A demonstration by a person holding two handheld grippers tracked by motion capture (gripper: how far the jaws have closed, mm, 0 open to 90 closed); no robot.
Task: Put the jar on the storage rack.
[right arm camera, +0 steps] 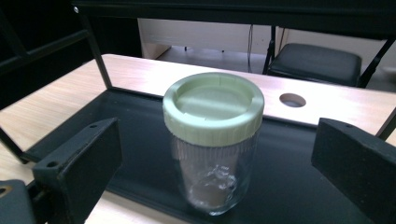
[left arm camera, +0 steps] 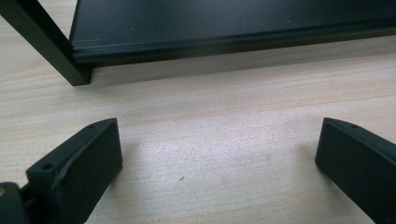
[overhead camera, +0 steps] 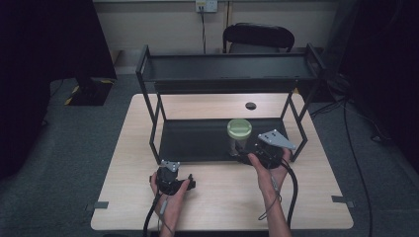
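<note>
Jar [overhead camera: 239, 138]: clear glass, pale green screw lid [right arm camera: 213, 107], upright on lower shelf [overhead camera: 197, 140] of black metal rack [overhead camera: 227, 69], toward shelf's front right, about 1 o'clock from table centre. Seems empty, glass ribbed, slight glare at bottom. In right gripper view, jar [right arm camera: 212, 172] dead centre, 12 o'clock from camera, near front edge of shelf [right arm camera: 289, 186].

Right gripper [overhead camera: 254, 150] just at 4 o'clock of jar, grey plate on top, held by right hand [overhead camera: 269, 165]. Jaws spread wide, one each side of jar in right gripper view [right arm camera: 212, 154], clear gaps both sides, not touching glass. Nothing gripped.

Left gripper [overhead camera: 170, 177] on table [overhead camera: 123, 197] at 7 o'clock from jar, well apart from it, in front of rack's front left leg. Held by left hand [overhead camera: 173, 197], cable trailing to 6 o'clock. Jaws wide apart in left gripper view [left arm camera: 217, 154], empty, bare wood between them; shelf's front edge [left arm camera: 233, 42] at 12 o'clock, rack leg [left arm camera: 56, 51] at 10 o'clock.

Upper shelf [overhead camera: 227, 66] of rack bare. Round hole [overhead camera: 251, 105] in table behind rack, 12 o'clock from jar. Black chair [overhead camera: 257, 37] beyond table's far edge. Grey carpet floor [overhead camera: 74, 148] around.
</note>
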